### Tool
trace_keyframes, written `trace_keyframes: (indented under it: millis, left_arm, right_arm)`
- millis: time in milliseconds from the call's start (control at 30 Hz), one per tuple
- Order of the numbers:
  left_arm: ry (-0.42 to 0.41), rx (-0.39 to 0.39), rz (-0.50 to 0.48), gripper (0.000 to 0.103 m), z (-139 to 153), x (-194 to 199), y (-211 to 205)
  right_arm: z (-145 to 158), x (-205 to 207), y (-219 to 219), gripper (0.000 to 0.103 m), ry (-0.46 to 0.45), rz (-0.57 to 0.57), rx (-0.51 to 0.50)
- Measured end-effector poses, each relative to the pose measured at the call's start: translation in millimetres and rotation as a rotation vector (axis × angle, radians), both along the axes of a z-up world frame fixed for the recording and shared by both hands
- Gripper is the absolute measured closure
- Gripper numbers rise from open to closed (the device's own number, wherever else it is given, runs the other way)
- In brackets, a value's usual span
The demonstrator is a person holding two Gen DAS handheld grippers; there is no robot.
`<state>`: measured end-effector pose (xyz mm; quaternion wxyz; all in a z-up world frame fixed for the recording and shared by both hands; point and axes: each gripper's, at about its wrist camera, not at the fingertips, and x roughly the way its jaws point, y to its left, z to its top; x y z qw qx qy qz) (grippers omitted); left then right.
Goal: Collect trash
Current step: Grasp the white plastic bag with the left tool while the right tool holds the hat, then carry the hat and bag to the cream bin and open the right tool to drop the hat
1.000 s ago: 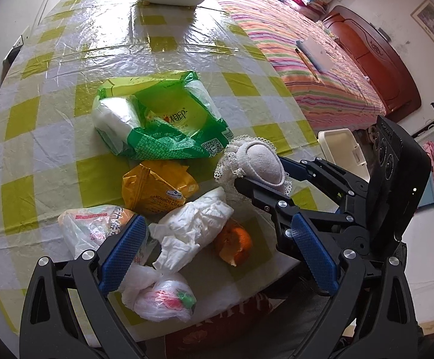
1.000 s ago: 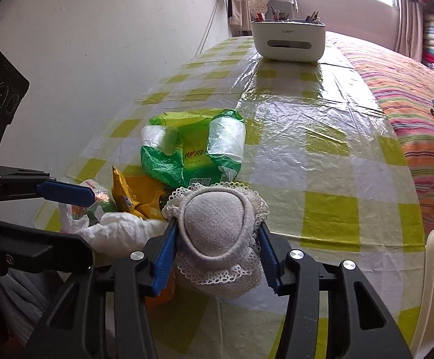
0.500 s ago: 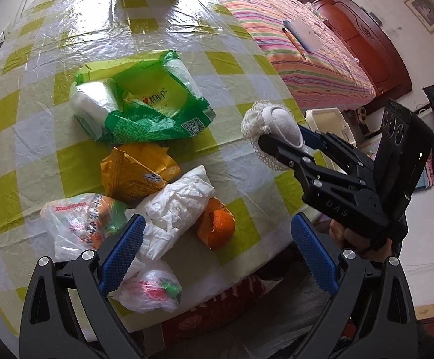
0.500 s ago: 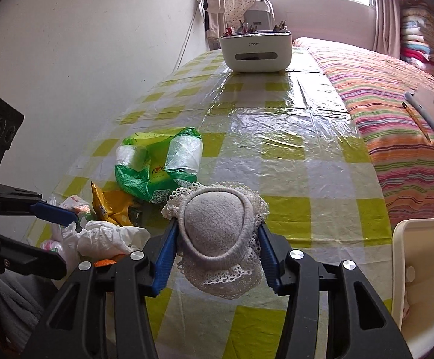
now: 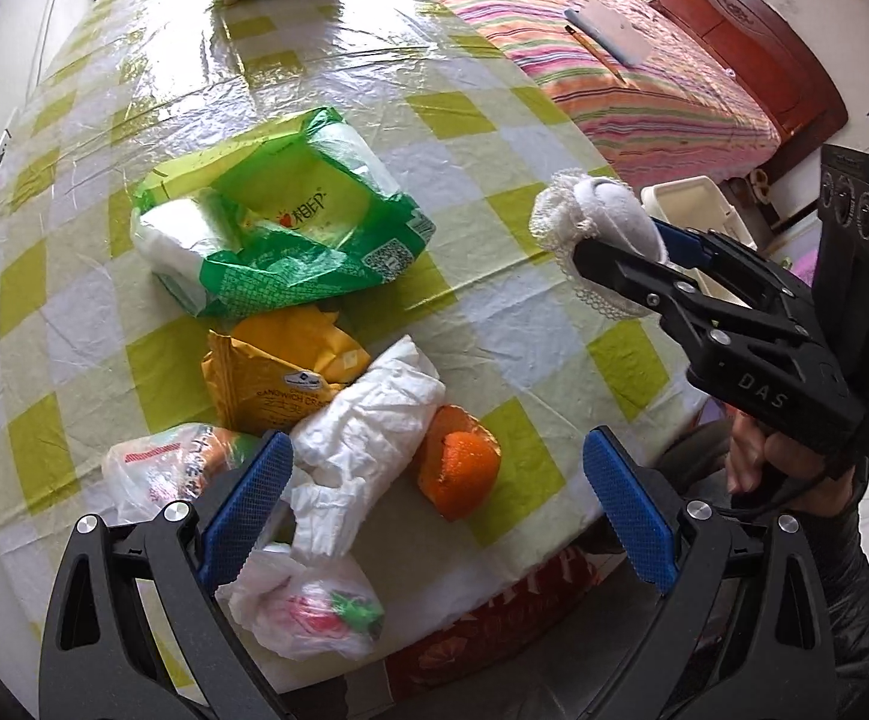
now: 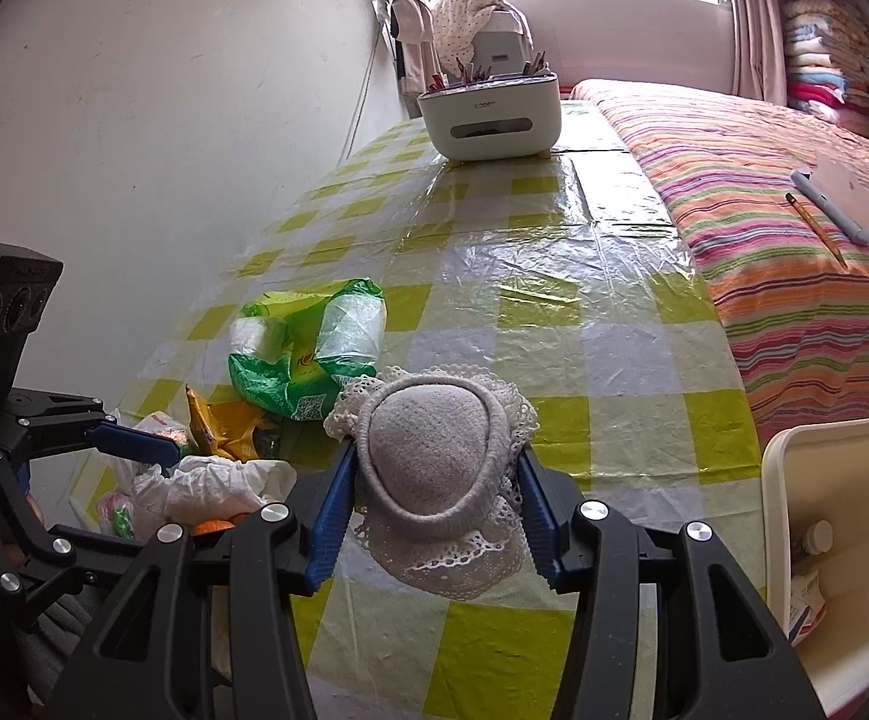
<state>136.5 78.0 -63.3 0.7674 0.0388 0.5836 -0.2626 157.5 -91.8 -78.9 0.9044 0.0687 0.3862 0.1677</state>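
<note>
a small rounded cloth bundle [image 6: 434,450] of grey-white knit, edged all round with a frill of white lace, is pinched between the blue ribbed pads of the right gripper [image 6: 434,510] and is held in the air above the near part of the table [image 6: 554,312], clear of its surface. seen from the left wrist, the same bundle [image 5: 602,228] sticks out past the black finger of the right gripper [image 5: 626,264], with a white bin [image 5: 692,204] showing just behind it beyond the table edge.

the left gripper [image 5: 434,492] is spread wide and nothing is held between its pads; it hangs over a cluster of rubbish at the near end of the table. in that cluster a crumpled white tissue [image 5: 368,420] lies beside a curled piece of orange peel [image 5: 461,468]. a glossy yellow snack wrapper [image 5: 278,372] lies just behind them, and a wrinkled green plastic bag [image 5: 290,240] with two white rolls inside lies further back. two thin clear bags are seen close to the left pad, one with orange print [image 5: 164,468] and one with pink and green contents [image 5: 314,612].

the table is covered with a shiny, creased yellow-green and white checked plastic sheet. a smooth white box [image 6: 488,114] stands at its far end, and a striped bedspread [image 6: 794,252] lies beside the table.
</note>
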Motion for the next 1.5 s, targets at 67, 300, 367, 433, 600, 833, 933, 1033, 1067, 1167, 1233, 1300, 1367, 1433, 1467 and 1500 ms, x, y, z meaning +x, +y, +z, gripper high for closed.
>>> trace_keyframes:
  millis: [67, 300, 367, 433, 600, 833, 933, 1033, 1067, 1167, 1233, 1300, 1367, 1433, 1467, 1500]
  left_arm:
    - [0.022, 0.013, 0.005, 0.007, -7, 5, 3]
    - [0.060, 0.024, 0.016, 0.009, -25, 18, -5]
    - [0.049, 0.030, 0.024, 0.014, -27, 19, -8]
    - [0.043, 0.035, 0.015, 0.024, -29, 19, -10]
    - [0.030, 0.038, 0.026, 0.058, -28, 22, -13]
    - [-0.032, -0.002, 0.062, 0.072, -15, 22, -14]
    - [-0.060, -0.069, 0.086, 0.072, -2, 22, -11]
    - [-0.071, -0.126, 0.110, 0.072, 9, 21, -9]
    - [-0.070, -0.141, 0.117, 0.072, 11, 22, -9]
    - [-0.076, -0.168, 0.126, 0.072, 19, 23, -13]
    - [-0.081, -0.181, 0.124, 0.072, 24, 23, -18]
    - [-0.087, -0.188, 0.117, 0.072, 28, 21, -24]
    - [-0.092, -0.193, 0.108, 0.072, 31, 21, -31]
    - [-0.092, -0.198, 0.100, 0.072, 33, 21, -38]
    - [-0.093, -0.199, 0.097, 0.072, 34, 21, -42]
    - [-0.093, -0.199, 0.091, 0.072, 34, 20, -46]
  right_arm:
    - [0, -1, 0, 0.055, -0.002, 0.000, 0.003]
    - [3, -3, 0, 0.055, -0.017, 0.000, 0.008]
    - [3, -4, -1, 0.055, -0.020, -0.001, 0.008]
    - [3, -4, -2, 0.055, -0.023, -0.005, 0.010]
    - [5, -6, -7, 0.055, -0.030, -0.019, 0.021]
    - [8, -9, -13, 0.055, -0.041, -0.036, 0.033]
    - [10, -9, -14, 0.055, -0.045, -0.040, 0.035]
    - [11, -10, -17, 0.055, -0.052, -0.049, 0.040]
    - [11, -11, -18, 0.055, -0.056, -0.055, 0.042]
    - [13, -13, -24, 0.055, -0.064, -0.072, 0.050]
    - [14, -14, -28, 0.055, -0.066, -0.082, 0.054]
    - [14, -15, -33, 0.055, -0.068, -0.092, 0.056]
    - [15, -16, -37, 0.055, -0.070, -0.099, 0.056]
    - [15, -18, -41, 0.055, -0.073, -0.108, 0.057]
    - [16, -18, -43, 0.055, -0.074, -0.113, 0.055]
    - [16, -20, -45, 0.055, -0.076, -0.119, 0.055]
